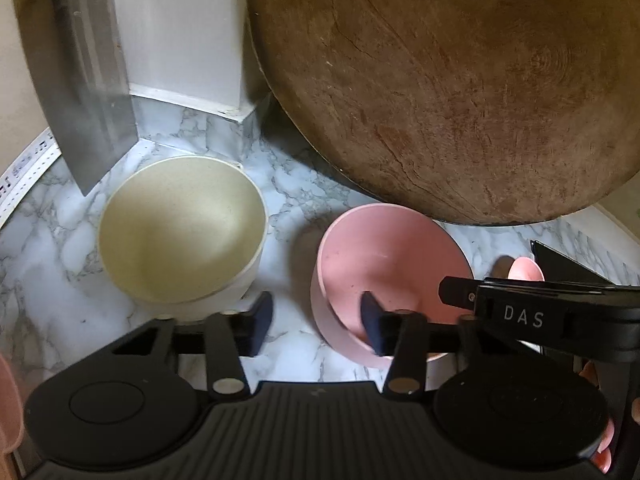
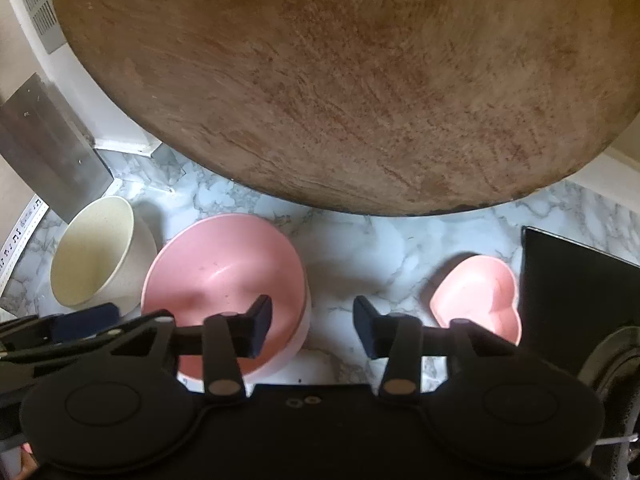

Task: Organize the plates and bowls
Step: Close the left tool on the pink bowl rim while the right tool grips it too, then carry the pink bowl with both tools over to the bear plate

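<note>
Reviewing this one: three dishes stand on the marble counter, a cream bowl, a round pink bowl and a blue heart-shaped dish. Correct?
Not quite: the heart-shaped dish is pink, not blue, as the right wrist view shows. The cream bowl and the round pink bowl do stand on the marble counter.

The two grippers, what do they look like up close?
Both are matte black plastic: the left gripper and right gripper each carry dark navy pads on black fingers, silver pivot rivets, round discs either side and a ribbed base. White letters "DAS" mark the right one's side.
</note>
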